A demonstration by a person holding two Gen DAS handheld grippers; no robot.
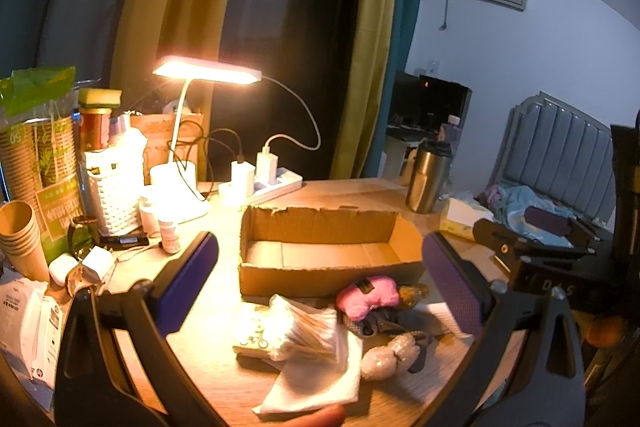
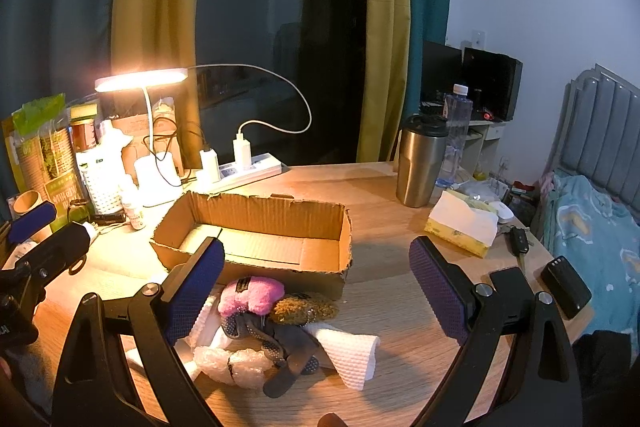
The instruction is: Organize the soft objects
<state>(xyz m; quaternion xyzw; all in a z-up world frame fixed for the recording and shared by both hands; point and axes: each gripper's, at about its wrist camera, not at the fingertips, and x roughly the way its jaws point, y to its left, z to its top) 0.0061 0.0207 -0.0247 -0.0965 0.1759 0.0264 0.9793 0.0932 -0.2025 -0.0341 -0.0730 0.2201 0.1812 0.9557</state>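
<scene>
A pile of soft things lies on the wooden table in front of a low cardboard box (image 1: 328,255) (image 2: 256,235). In it are a pink plush (image 1: 366,297) (image 2: 250,295), a brown scrubby pad (image 2: 302,309) (image 1: 414,293), a grey dotted glove (image 2: 280,343) (image 1: 384,325), a bubble-wrap bundle (image 2: 236,361) (image 1: 386,355) and white paper towels (image 1: 312,355) (image 2: 348,351). My left gripper (image 1: 320,279) hangs open above the pile, nothing between its blue pads. My right gripper (image 2: 316,285) is open too, over the pile's right side.
A lit desk lamp (image 1: 208,71), a power strip (image 2: 244,171), a white basket (image 1: 114,187) and paper cups (image 1: 20,239) crowd the back left. A steel tumbler (image 2: 420,163), a tissue pack (image 2: 464,227) and a black case (image 2: 566,285) stand right. A bed (image 2: 592,227) lies beyond.
</scene>
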